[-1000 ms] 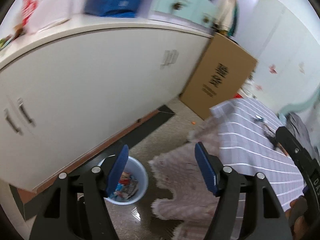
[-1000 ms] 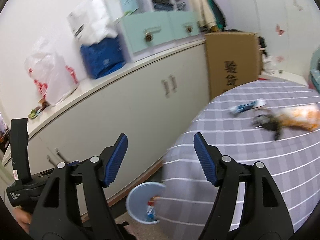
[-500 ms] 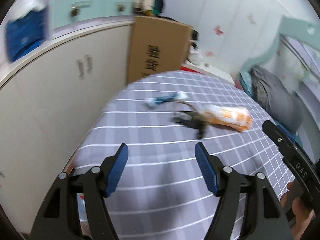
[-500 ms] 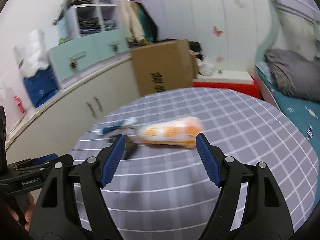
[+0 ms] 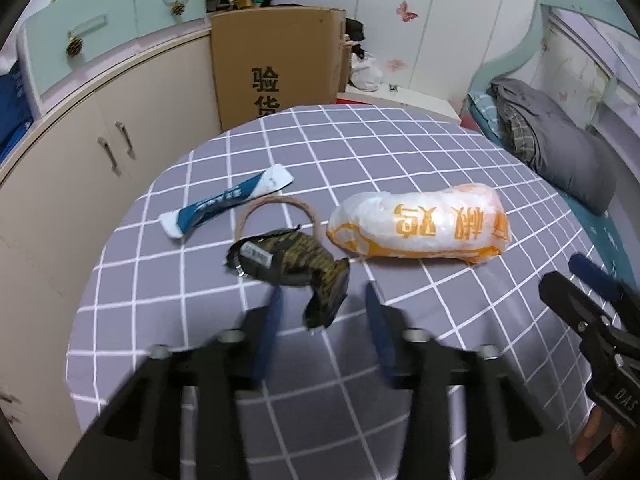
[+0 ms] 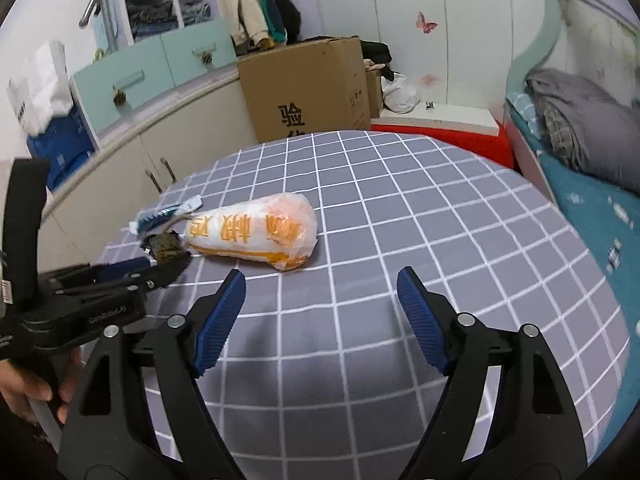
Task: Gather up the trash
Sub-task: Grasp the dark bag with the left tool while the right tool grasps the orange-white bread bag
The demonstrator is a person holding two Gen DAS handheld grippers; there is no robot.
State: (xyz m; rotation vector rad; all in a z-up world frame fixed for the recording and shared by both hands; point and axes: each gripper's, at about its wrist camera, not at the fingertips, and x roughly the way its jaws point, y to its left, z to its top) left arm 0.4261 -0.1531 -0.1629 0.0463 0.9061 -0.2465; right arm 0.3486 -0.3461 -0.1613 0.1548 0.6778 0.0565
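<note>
On the grey checked table (image 5: pixel 400 152) lie a crumpled dark wrapper (image 5: pixel 288 260), a blue-and-white sachet (image 5: pixel 228 202), a pinkish loop (image 5: pixel 276 204) and an orange-and-white plastic bag (image 5: pixel 420 224). My left gripper (image 5: pixel 322 308) is low over the table with its jaws closing. The wrapper's tail sits between the blurred fingers, and a gap shows on both sides of it. My right gripper (image 6: pixel 320 292) hovers just short of the bag (image 6: pixel 256 236), its jaws opening with nothing between them. The right wrist view shows the left gripper (image 6: pixel 132 270) at the wrapper (image 6: pixel 166 246).
A cardboard box (image 5: pixel 276 60) stands behind the table against cream cabinets (image 5: pixel 120 140). A bed with a grey blanket (image 5: pixel 560 140) runs along the right. A hand (image 6: pixel 24 392) holds the left gripper's handle at the lower left.
Both views swung from the cabinet and the floor bin to the tabletop. The left jaws narrowed around the dark wrapper's tail. The right jaws spread wider near the bag.
</note>
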